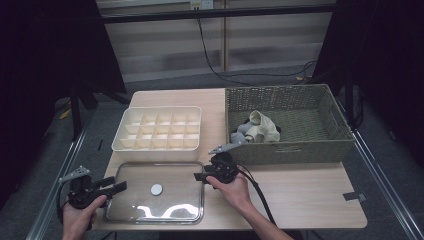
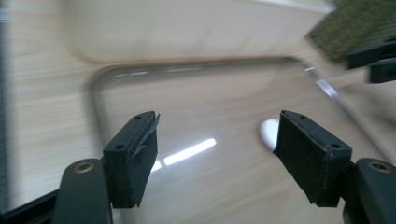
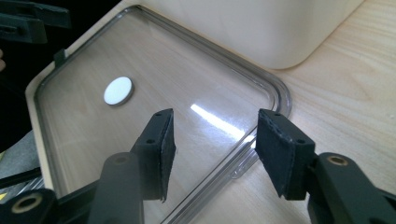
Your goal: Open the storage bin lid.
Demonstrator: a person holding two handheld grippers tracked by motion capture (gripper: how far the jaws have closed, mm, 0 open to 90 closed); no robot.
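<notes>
A clear, rounded-corner lid point(image 1: 170, 202) lies flat on the wooden table, with a small white disc point(image 1: 156, 189) at its middle. My left gripper point(image 1: 120, 187) is at the lid's left edge. In the left gripper view its jaws point(image 2: 217, 123) stand wide open above the lid point(image 2: 201, 93), nothing between them. My right gripper point(image 1: 198, 176) is at the lid's right edge. Its jaws point(image 3: 215, 119) are open over the lid's rim point(image 3: 261, 135), pads apart from it. The white disc point(image 3: 117, 90) lies beyond them.
A cream organiser box point(image 1: 120, 142) with several compartments stands just behind the lid. To its right a woven basket point(image 1: 300, 150) holds a heap of cream and grey cloth point(image 1: 260, 127). Bare wood stretches at the front right. The table's left edge is close to my left hand.
</notes>
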